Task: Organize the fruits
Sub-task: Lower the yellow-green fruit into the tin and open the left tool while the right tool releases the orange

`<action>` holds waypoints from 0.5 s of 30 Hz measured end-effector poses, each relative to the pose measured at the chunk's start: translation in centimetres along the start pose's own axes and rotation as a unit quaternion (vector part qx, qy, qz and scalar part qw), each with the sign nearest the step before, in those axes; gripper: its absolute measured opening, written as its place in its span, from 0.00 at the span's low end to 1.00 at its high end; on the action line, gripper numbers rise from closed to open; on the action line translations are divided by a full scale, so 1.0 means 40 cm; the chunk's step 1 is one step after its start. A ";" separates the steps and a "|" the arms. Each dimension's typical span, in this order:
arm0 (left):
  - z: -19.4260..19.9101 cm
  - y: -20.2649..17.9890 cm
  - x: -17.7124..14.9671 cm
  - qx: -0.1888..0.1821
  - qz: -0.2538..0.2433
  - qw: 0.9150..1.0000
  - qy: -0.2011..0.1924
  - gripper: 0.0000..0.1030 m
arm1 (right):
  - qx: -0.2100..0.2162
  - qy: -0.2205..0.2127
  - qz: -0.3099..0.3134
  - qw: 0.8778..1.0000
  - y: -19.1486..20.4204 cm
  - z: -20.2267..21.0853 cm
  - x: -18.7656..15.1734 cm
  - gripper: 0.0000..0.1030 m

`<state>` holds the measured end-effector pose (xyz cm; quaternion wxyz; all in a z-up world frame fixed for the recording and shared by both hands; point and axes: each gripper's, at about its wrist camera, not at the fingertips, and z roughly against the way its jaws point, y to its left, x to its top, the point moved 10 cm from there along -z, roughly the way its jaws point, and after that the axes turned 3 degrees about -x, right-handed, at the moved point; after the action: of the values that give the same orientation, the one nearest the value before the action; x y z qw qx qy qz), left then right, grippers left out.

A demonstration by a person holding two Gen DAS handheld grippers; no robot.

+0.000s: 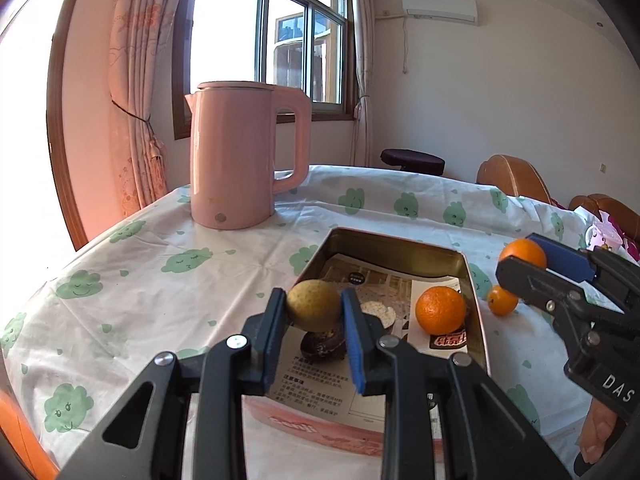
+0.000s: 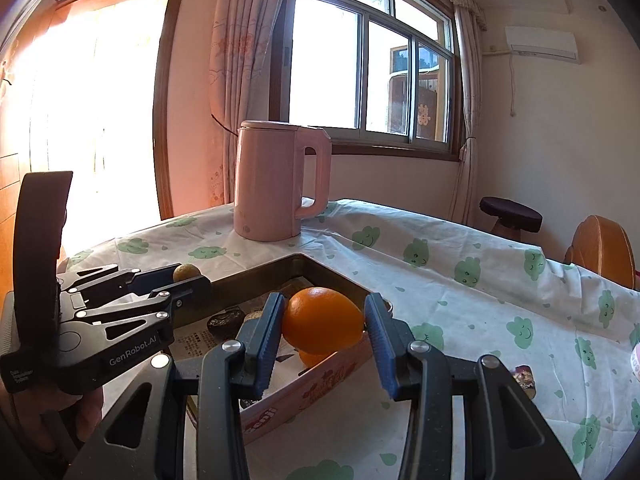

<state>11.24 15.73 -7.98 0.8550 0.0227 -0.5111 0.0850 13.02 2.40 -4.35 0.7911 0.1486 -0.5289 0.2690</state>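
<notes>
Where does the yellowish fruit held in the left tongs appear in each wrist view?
Left wrist view: the yellowish fruit sits low centre, clamped between the tongs' blue pads, above the tin.
Right wrist view: the same fruit peeks out at left, mostly hidden.
Shared landmark: the pink kettle.

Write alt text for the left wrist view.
The left hand-held gripper grips a yellowish fruit above an open tin box holding an orange. At right, the right hand-held gripper holds another orange; a pink kettle stands behind.
</notes>
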 end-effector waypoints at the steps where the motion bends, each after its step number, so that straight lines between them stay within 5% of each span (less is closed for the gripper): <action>1: 0.001 0.004 -0.001 0.002 0.000 1.000 0.001 0.29 | 0.003 0.002 0.001 1.000 0.008 -0.008 -0.001 0.43; 15: -0.017 0.022 -0.038 -0.001 -0.001 0.999 0.034 0.29 | 0.016 0.058 0.026 0.998 0.090 -0.109 -0.045 0.43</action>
<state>10.99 16.50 -9.69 0.8720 0.0198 -0.4817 0.0844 13.69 7.09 -7.89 0.8105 0.1317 -0.4817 0.3060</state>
